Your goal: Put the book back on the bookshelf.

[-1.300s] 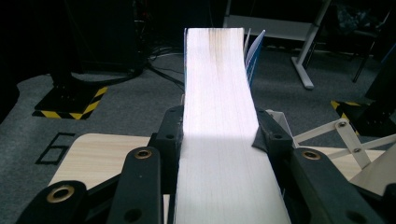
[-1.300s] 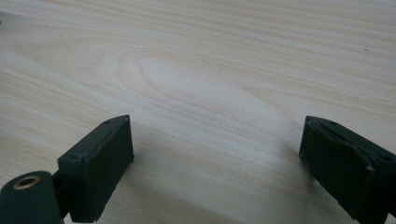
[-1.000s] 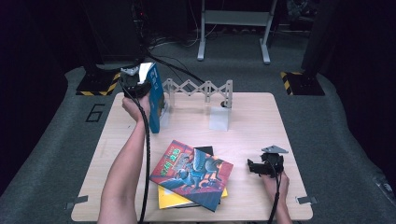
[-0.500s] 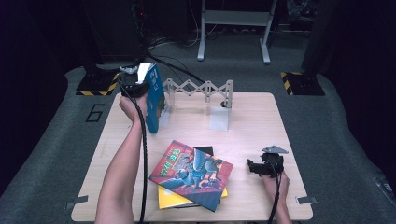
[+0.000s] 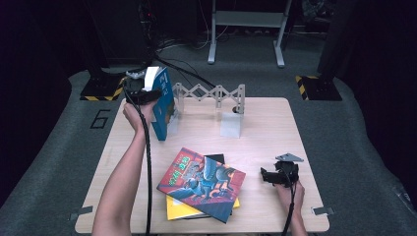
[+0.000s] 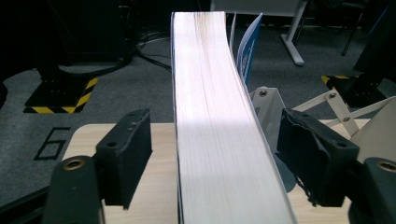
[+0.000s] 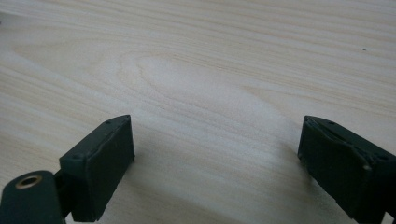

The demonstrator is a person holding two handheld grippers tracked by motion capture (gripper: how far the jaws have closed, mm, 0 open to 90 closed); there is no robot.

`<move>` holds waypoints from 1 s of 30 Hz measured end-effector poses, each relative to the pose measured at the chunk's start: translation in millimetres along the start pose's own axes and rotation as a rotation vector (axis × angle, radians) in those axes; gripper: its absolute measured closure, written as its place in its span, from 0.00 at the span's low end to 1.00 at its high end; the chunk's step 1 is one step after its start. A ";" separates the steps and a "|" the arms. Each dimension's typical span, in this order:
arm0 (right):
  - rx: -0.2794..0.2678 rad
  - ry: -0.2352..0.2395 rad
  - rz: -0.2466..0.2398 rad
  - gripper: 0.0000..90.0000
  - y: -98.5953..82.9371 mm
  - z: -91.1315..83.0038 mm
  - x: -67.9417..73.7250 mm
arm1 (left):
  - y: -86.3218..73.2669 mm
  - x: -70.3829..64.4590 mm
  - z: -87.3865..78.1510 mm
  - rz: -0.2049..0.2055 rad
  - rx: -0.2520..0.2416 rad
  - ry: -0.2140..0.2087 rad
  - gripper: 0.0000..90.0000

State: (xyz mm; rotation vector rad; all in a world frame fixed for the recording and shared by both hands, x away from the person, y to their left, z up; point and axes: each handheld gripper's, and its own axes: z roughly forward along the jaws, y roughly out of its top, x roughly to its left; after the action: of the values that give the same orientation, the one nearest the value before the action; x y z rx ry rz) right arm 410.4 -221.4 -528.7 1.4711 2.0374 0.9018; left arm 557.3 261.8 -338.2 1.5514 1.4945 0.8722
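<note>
A thick blue book (image 5: 162, 105) stands upright on the wooden table (image 5: 275, 128), at the left end of a white accordion rack (image 5: 209, 93). My left gripper (image 5: 146, 93) sits over its top edge. In the left gripper view the book's white page block (image 6: 215, 116) runs between the jaws, with a gap on each side, so my left gripper (image 6: 214, 156) is open around it. My right gripper (image 5: 268, 176) rests low at the table's right front. It (image 7: 215, 154) is open over bare wood with nothing between the jaws.
A colourful comic-style book (image 5: 201, 183) lies on top of a yellow one (image 5: 179, 210) near the front middle. A white bookend (image 5: 231, 125) stands in front of the rack's right end. Dark floor surrounds the table.
My left hand and the blue book have settled slightly lower at the rack's left end. The right gripper has not moved.
</note>
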 end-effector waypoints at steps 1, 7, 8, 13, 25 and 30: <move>0.000 0.000 0.000 0.11 0.0 0.0 0.0 | -0.5 1.0 -1.3 0.000 0.007 -0.011 0.26; 0.000 0.001 0.001 0.11 0.0 0.0 0.0 | -3.5 3.9 -10.6 0.000 0.022 -0.046 0.18; 0.000 0.001 0.001 0.11 0.0 0.0 0.0 | -3.8 4.3 -12.1 0.000 0.025 -0.057 0.18; 0.000 0.000 0.000 0.11 0.0 0.0 0.0 | -5.9 6.6 -23.5 0.006 0.036 -0.096 0.17; 0.000 0.001 0.001 0.11 0.0 0.0 0.0 | -19.9 3.8 -53.0 0.061 0.049 -0.182 0.11; -0.001 0.002 0.000 0.11 0.0 -0.1 0.1 | -32.4 2.9 -62.1 0.083 0.071 -0.218 0.09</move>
State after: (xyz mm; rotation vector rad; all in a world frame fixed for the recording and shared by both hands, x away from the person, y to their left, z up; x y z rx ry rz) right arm 410.4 -221.3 -528.7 1.4712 2.0377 0.9039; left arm 487.6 269.3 -339.5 1.7119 1.3254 0.6781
